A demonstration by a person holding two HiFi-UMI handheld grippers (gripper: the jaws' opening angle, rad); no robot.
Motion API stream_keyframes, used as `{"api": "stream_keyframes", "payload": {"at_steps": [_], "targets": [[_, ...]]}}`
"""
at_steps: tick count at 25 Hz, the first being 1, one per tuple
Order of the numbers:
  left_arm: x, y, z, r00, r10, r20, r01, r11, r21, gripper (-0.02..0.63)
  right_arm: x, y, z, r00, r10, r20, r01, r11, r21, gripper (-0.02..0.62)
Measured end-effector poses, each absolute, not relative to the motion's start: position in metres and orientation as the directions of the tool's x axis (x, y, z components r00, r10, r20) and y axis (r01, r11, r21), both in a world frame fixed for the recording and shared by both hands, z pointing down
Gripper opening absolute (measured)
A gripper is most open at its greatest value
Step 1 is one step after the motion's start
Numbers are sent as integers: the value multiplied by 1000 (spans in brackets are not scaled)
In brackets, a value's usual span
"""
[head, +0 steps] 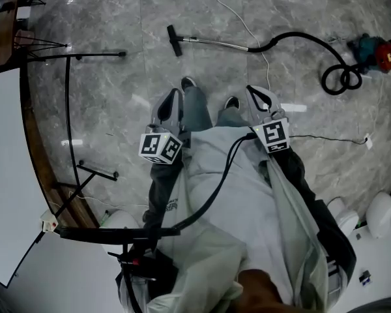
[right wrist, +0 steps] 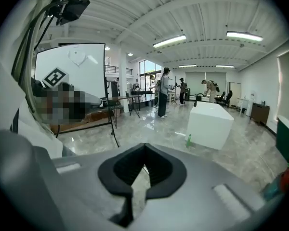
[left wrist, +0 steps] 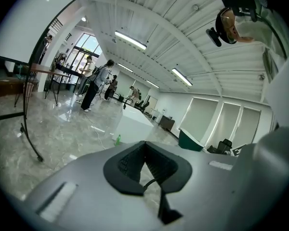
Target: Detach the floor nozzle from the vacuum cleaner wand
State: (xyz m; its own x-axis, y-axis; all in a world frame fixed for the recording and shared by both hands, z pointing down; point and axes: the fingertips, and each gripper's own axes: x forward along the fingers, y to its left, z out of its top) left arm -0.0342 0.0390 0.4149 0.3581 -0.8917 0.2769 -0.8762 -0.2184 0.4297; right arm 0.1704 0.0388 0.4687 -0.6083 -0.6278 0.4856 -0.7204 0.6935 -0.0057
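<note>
Right below the head camera, the person's pale coat [head: 247, 201] fills the foreground, and a gripper is held out at each side of it. The left gripper [head: 175, 96] has its jaws pressed together with nothing between them, as its own view [left wrist: 145, 147] shows. The right gripper [head: 255, 91] is likewise closed and empty [right wrist: 144, 149]. Just beyond their tips are the person's two shoes [head: 188, 82] on the grey marble floor [head: 104, 96]. Farther out, well apart from both grippers, the black floor nozzle [head: 174, 40] lies on the floor, joined to the silver wand [head: 215, 42]. The wand runs right into a black hose [head: 313, 41], which coils [head: 342, 78] beside the red and teal vacuum cleaner [head: 375, 52]. In the right gripper view, a green bottle [right wrist: 188, 140] stands on the floor beside a white block [right wrist: 211, 118] in the distance.
</note>
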Motion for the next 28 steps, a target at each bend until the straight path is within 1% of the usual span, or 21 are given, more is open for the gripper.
{"api": "stream_keyframes", "payload": {"at_steps": [3,7,11,14,16,19,21,23,26,28], "targets": [[-46,24,430,351,-886,304,-871,-190,452,5,155,22,495,-611,-560,559,-662,749,26,-3],[-83,-21,462,351,-873,339,-859,-156,487,5,120,-28,522,-579,-526,624,-606,789,102,-3],[-131,-80,510,349,-850,396,-863,-126,490,5,88,-98,583,-508,-458,730,-646,763,29,-3],[-167,-118,567,344,-815,466,-878,-103,468,5,70,-149,671,-450,-356,819,-674,737,-50,-2],[-187,-138,615,346,-786,513,-889,-100,447,5,59,-182,736,-431,-300,851,-670,738,-80,-2],[-214,-161,700,343,-747,569,-903,-95,420,5,43,-223,830,-416,-268,869,-626,778,-59,-2],[-229,-167,760,340,-738,583,-902,-82,424,5,32,-238,896,-399,-285,872,-569,822,8,-3],[-236,-164,818,337,-725,600,-901,-62,430,5,20,-235,965,-394,-279,876,-473,878,67,-3],[-229,-149,893,338,-685,645,-902,-39,431,5,2,-211,1060,-405,-205,891,-346,936,58,-3],[-219,-129,931,343,-644,684,-899,-15,437,5,-8,-193,1109,-403,-179,897,-296,954,58,-2]]}}
